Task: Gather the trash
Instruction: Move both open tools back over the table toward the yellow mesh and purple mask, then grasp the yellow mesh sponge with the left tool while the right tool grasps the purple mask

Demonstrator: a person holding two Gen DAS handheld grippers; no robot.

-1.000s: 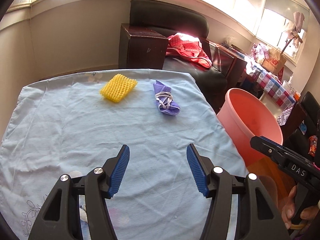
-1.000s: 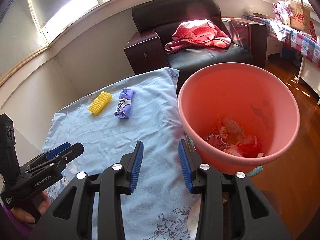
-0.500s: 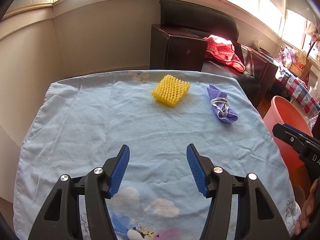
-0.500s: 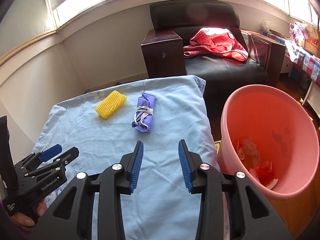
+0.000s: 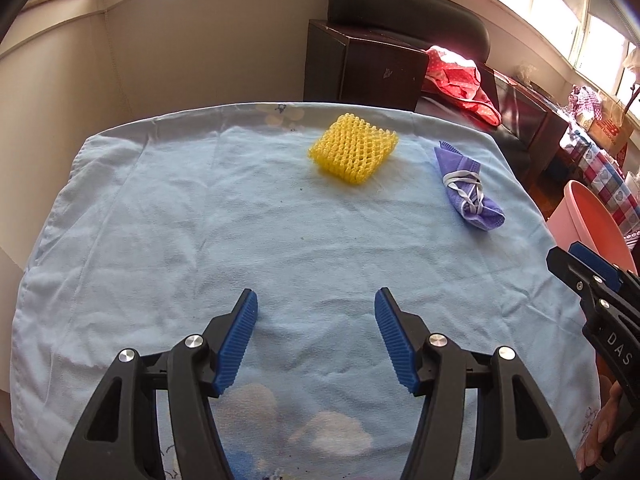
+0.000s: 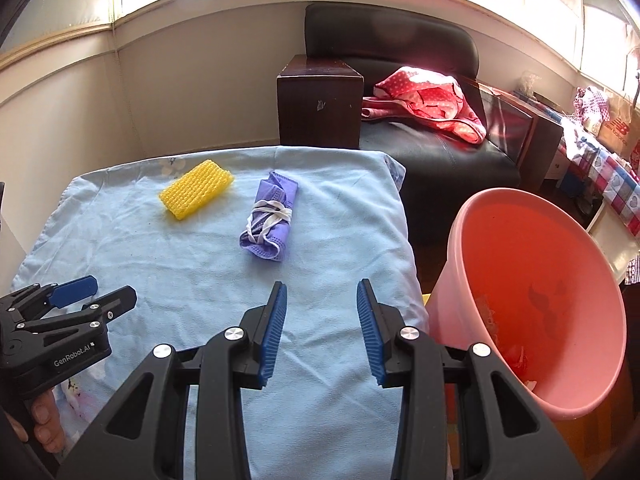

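A yellow foam net (image 5: 354, 148) lies on the far part of the blue-clothed table (image 5: 200, 240); it also shows in the right wrist view (image 6: 196, 194). A folded purple face mask (image 5: 468, 190) with white straps lies to its right, also seen in the right wrist view (image 6: 270, 216). A pink bin (image 6: 532, 292) with trash inside stands on the floor right of the table. My left gripper (image 5: 316, 312) is open and empty over the near table. My right gripper (image 6: 320, 300) is open and empty, near the mask.
A black armchair (image 6: 420, 80) with a red dotted cloth (image 6: 432, 100) and a dark wooden cabinet (image 6: 320, 108) stand behind the table. A beige wall runs along the left. A cluttered checked-cloth table (image 6: 600, 152) stands at the far right.
Both grippers have swung left from the bin toward the table. The foam net and mask now sit nearer the middle of both views. Both jaws stay open.
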